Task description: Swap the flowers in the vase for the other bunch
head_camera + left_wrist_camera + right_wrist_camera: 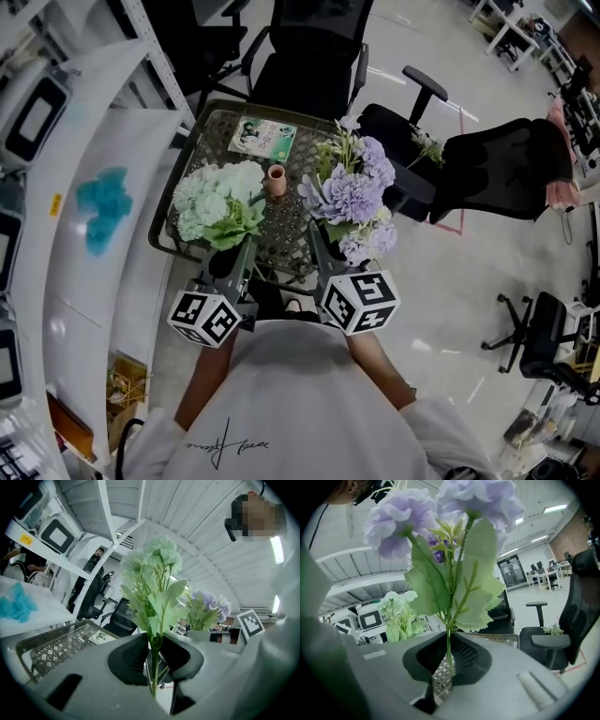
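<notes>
holds one bunch in each gripper, side by side above a mesh table. left gripper clamped on the thin stem of a pale green bunch, with the blooms rising straight out past the jaw tips. right gripper clamped the same way on the stem of a purple bunch, leaves and blooms fanning out just beyond its jaws. in each gripper view, jaws drawn close with only the green stem pinched between the dark pads. small pink vase upright on the table, ahead of both grippers, in the gap between the two bunches and close to both. printed booklet flat on the table, further ahead past the vase. black chair beyond the table's far edge.
</notes>
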Demonstrator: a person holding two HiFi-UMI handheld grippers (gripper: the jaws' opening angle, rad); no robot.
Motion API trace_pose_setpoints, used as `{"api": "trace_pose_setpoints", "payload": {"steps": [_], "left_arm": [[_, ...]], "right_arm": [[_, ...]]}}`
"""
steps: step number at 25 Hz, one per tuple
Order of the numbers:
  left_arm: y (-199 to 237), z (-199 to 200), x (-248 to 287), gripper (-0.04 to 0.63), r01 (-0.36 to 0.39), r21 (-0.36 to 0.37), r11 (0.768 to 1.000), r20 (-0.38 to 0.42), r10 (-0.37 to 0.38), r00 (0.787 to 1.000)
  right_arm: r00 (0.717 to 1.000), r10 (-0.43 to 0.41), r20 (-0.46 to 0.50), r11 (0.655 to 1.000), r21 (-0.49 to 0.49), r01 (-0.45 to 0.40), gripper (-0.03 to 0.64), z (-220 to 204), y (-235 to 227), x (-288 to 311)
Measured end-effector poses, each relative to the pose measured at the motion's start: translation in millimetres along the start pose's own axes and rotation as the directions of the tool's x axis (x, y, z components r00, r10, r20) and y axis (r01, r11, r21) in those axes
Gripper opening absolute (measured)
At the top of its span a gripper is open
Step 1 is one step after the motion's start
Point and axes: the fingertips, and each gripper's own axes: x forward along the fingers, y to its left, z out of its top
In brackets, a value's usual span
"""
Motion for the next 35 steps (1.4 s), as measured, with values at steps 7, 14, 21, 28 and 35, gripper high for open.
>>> {"api": "trace_pose_setpoints", "payload": {"steps": [7,14,21,28,35], "left_arm": [[4.0,4.7,-1.0,0.077,-0.014,-0.003,1.000,0.012,0.014,1.000],[5.2,8.2,6.7,0.077,-0.007,-0.003,1.000,0.004,0.007,1.000],[15.3,11.5,17.8,0.078,0.002,-0.015,1.000,-0.006,-0.002,1.000],[33.2,16.2,36.0,0.080,-0.007,-0.021,1.000,-0.019,0.007,1.000],[46.9,21.8,56.3,0.080,-0.012,-0.023,1.000,-0.032,0.011,0.999]], "right_arm": [[1.000,0.009,-0.010,1.000,0.004,-0.009,0.032,-1.6,2.3,1.0],[1.000,0.001,-0.020,1.000,0.016,0.000,0.032,-4.5,-0.3,2.3],[0.999,-0.007,-0.043,1.000,0.030,0.008,0.032,-11.9,-1.3,12.1],[0.997,-0.020,-0.076,0.999,0.039,0.022,0.032,-19.3,-8.2,28.3],[0.994,-0.031,-0.102,0.996,0.075,0.039,0.031,-25.6,-17.0,41.3]]}}
